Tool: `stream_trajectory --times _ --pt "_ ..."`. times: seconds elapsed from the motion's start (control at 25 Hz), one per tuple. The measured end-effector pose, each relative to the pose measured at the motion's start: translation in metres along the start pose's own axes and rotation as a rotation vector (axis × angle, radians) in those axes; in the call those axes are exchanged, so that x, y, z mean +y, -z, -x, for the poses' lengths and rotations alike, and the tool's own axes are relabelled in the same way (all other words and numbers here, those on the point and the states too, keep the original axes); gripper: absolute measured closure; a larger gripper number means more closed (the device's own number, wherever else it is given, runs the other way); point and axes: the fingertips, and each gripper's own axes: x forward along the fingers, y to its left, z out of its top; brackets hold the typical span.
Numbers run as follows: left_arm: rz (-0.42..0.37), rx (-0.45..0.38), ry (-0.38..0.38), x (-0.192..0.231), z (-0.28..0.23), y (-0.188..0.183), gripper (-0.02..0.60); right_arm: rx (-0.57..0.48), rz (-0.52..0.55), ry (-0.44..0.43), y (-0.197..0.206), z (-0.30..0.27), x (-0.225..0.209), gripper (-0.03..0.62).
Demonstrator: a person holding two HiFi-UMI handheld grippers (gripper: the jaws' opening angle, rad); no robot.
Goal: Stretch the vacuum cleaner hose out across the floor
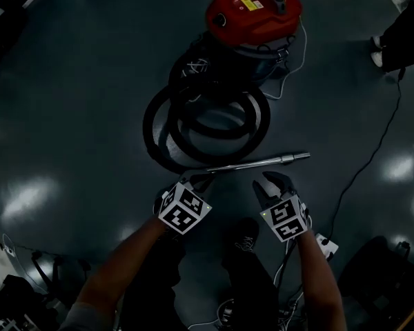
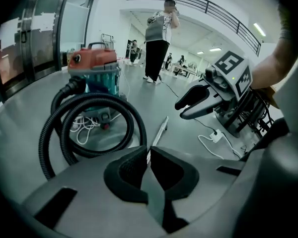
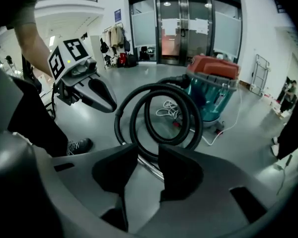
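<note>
The hose [image 1: 152,129] lies coiled on the floor [image 1: 76,102] at my 12 o'clock, joined to the vacuum [image 1: 254,9] just beyond it. The wand [image 1: 262,162] lies crosswise at the coil's near edge, close to my tips. A white cord [image 1: 300,61] loops beside the vacuum at 1 o'clock, a person's feet [image 1: 379,50] stand at 2, and a black cable [image 1: 372,150] trails at 3. Bare floor opens from 9 to 11. My left gripper [image 1: 196,180] is closed on nothing. My right gripper [image 1: 274,183] stands partly parted and empty.

Vacuum cleaner [image 1: 254,11]: one counted.
Hose [image 1: 154,133]: one counted.
Metal tube [image 1: 262,162]: one counted.
Power strip [image 1: 327,244]: one noted.
Grippers: two counted, left gripper [image 1: 194,181] and right gripper [image 1: 272,183].
</note>
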Motion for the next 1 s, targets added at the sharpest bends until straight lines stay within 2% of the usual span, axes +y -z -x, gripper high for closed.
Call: stream_trajectory --times 0.16,0.32,0.48,0.56,0.8,1.0 --pt "0.005 0.051 0.008 0.024 -0.066 0.056 0.564 0.079 0.087 -0.075 0.055 -0.084 0.006 0.443" --pt "-0.021 0.112 0.053 0.038 -0.12 0.102 0.499 0.155 0.173 -0.143 0.098 -0.156 0.002 0.424" --pt "-0.135 0.201 0.108 0.046 -0.166 0.145 0.418 0.246 0.332 -0.202 0.13 -0.205 -0.002 0.424" --pt "-0.168 0.241 0.132 0.048 -0.182 0.163 0.396 0.294 0.426 -0.232 0.148 -0.22 -0.004 0.424" --pt "-0.251 0.33 0.178 0.056 -0.21 0.195 0.396 0.369 0.613 -0.341 0.167 -0.242 -0.007 0.424" --pt "-0.436 0.398 0.18 0.056 -0.222 0.207 0.396 0.382 0.716 -0.433 0.175 -0.248 -0.007 0.424"
